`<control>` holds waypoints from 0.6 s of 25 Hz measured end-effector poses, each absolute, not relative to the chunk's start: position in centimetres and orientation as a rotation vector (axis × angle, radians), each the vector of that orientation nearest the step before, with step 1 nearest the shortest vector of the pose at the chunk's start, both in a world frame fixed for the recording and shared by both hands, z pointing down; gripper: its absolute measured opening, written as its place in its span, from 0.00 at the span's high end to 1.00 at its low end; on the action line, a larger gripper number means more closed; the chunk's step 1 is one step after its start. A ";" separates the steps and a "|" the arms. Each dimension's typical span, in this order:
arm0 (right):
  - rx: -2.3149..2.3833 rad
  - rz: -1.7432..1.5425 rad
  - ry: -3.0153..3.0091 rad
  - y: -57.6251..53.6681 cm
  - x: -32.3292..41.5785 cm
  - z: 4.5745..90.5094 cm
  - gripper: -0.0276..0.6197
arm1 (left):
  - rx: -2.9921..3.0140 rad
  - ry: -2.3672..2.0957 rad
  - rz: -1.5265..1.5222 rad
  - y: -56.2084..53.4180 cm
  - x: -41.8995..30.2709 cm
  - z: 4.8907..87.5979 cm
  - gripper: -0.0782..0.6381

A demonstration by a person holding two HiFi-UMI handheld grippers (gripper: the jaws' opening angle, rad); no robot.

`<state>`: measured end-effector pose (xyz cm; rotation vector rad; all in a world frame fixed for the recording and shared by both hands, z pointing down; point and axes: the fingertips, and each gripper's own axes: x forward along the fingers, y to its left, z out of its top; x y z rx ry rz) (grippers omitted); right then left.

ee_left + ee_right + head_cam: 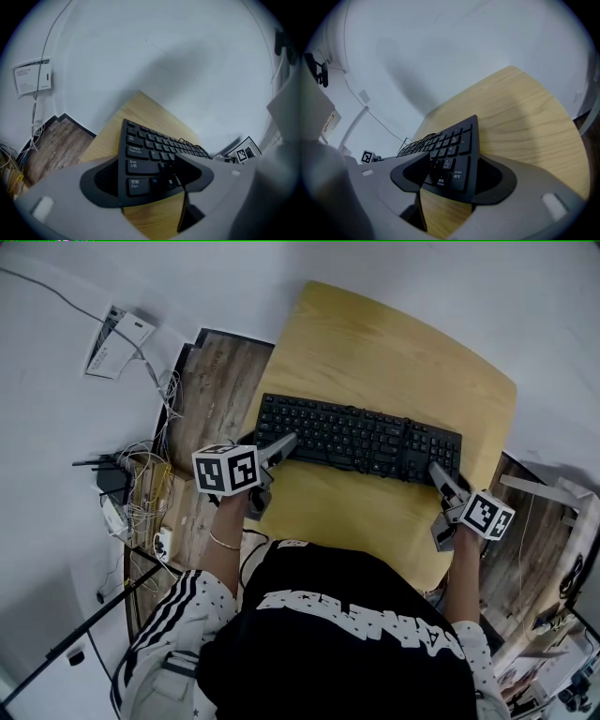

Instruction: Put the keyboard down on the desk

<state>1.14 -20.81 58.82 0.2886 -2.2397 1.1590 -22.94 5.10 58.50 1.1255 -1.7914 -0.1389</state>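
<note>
Here the keyboard (361, 439) lies flat on the desk (394, 343). My left gripper (277, 451) has its jaws wide apart, straddling the keyboard's near left corner, one jaw over the keys, clamping nothing. My right gripper (445, 488), equally wide, straddles the keyboard's near right corner.

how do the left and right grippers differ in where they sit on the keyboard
The left gripper straddles the keyboard at its Ctrl and Shift corner; the right gripper straddles its number-pad corner by Enter. In the head view the left gripper angles toward the right, the right gripper toward the left. Both have jaws wide apart, with the keyboard lying on the desk.
</note>
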 end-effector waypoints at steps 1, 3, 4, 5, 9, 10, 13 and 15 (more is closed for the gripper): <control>0.290 1.158 -2.240 -20.8 1.2 58.8 0.49 | 1.124 -1.791 -0.136 5.1 -22.9 58.5 0.43; 0.289 1.157 -2.239 -20.8 1.2 58.8 0.49 | 1.121 -1.791 -0.133 5.2 -22.9 58.5 0.43; 0.288 1.156 -2.238 -20.8 1.2 58.8 0.49 | 1.120 -1.791 -0.133 5.2 -22.9 58.5 0.43; 0.288 1.156 -2.238 -20.8 1.2 58.9 0.49 | 1.120 -1.792 -0.132 5.1 -22.9 58.5 0.43; 0.291 1.150 -2.241 -20.9 1.2 58.9 0.49 | 1.121 -1.791 -0.128 5.1 -22.8 58.5 0.43; 0.292 1.148 -2.242 -20.9 1.2 58.9 0.49 | 1.121 -1.791 -0.127 5.1 -22.8 58.6 0.43; 0.295 1.144 -2.241 -20.9 1.2 59.0 0.49 | 1.122 -1.793 -0.127 5.1 -22.9 58.6 0.43; 0.297 1.143 -2.241 -20.8 1.2 58.9 0.49 | 1.123 -1.793 -0.126 5.1 -22.9 58.6 0.43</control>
